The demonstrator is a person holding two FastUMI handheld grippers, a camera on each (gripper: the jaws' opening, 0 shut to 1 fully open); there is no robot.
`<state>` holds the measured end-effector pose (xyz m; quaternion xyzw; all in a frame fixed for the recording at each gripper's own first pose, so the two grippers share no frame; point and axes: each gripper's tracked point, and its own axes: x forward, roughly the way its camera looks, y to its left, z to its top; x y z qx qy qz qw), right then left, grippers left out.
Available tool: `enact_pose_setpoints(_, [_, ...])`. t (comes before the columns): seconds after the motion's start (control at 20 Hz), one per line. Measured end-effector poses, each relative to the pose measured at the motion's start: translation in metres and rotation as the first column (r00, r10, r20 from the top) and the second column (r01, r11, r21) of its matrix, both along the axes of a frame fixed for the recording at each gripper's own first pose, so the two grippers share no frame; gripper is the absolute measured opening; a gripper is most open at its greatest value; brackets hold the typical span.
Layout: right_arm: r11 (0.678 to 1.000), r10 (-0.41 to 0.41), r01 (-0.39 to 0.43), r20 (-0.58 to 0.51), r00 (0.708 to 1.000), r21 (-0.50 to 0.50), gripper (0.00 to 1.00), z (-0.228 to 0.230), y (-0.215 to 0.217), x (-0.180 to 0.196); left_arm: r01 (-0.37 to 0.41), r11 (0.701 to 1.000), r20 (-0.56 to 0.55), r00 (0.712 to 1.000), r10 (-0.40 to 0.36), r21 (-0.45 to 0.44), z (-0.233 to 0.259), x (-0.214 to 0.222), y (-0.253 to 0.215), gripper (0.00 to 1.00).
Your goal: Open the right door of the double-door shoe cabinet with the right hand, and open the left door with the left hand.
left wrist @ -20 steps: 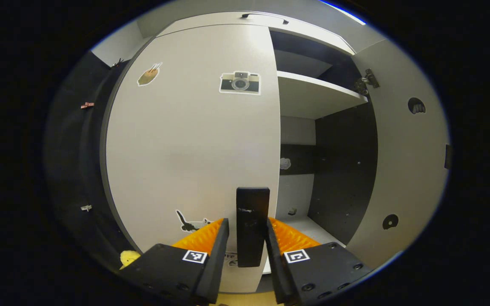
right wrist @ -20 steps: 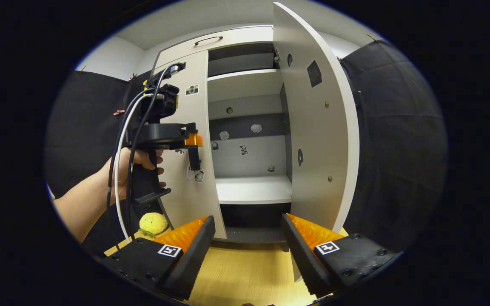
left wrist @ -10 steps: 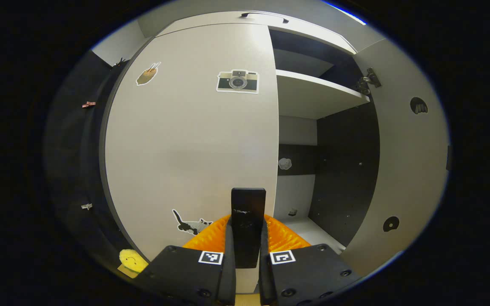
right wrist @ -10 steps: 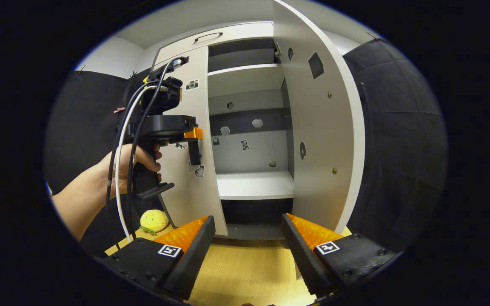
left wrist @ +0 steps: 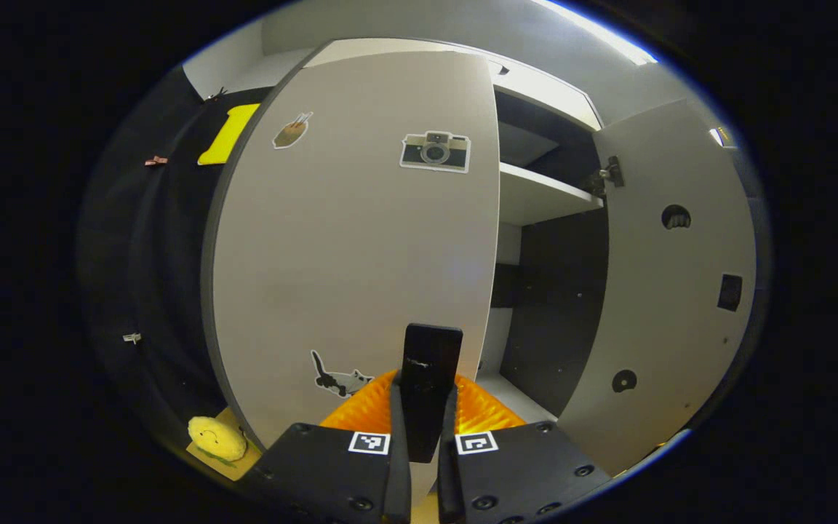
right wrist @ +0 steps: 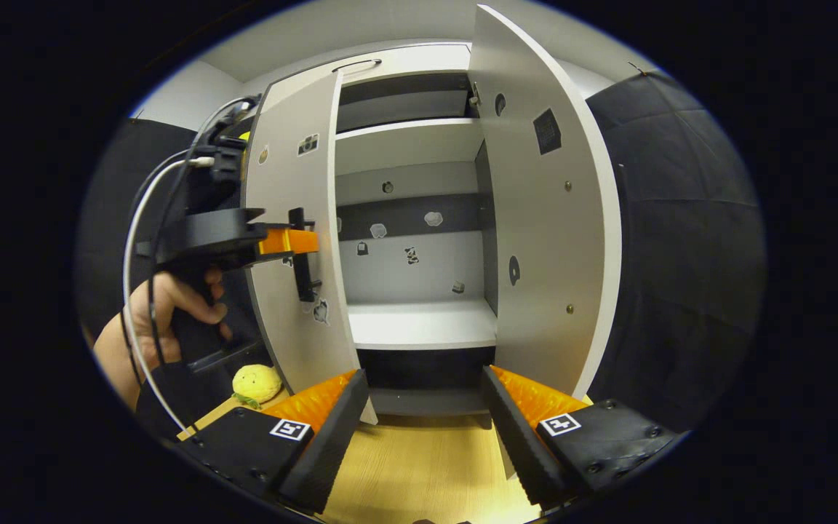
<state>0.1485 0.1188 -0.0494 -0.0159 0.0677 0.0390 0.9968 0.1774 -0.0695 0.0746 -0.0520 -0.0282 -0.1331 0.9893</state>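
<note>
**Left tool clamped on the left door handle, right tool open before the cabinet**

In the left gripper view, the left tool [left wrist: 423,437] has its two fingers pressed together on the black handle [left wrist: 430,364] of the left door [left wrist: 361,240], which stands straight ahead of it and partly swung out. Just left of the handle is a cat sticker [left wrist: 339,380]; higher up the door carries a camera sticker [left wrist: 435,151]. To the tool's lower left lies a yellow plush toy [left wrist: 215,439]. Beyond the door's right edge is a shelf [left wrist: 539,200] inside the cabinet, and farther right the right door [left wrist: 670,291] stands wide open.

In the right gripper view, the right tool [right wrist: 425,407] has its fingers spread apart, holding nothing, above the wooden floor [right wrist: 419,466]. Ahead and to its left, a hand [right wrist: 172,306] holds the left tool on the left door's handle. Straight ahead lies the shoe cabinet [right wrist: 419,324] with its open interior.
</note>
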Motion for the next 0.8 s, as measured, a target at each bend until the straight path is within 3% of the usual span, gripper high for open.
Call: enact_pose_setpoints(0.8, [0.998,-0.054,0.054,-0.014,0.998,-0.025,0.99,-0.017,0.065,-0.02,0.062,0.998,-0.004,0.998,-0.062,0.004,-0.005,-0.081,0.064,0.18])
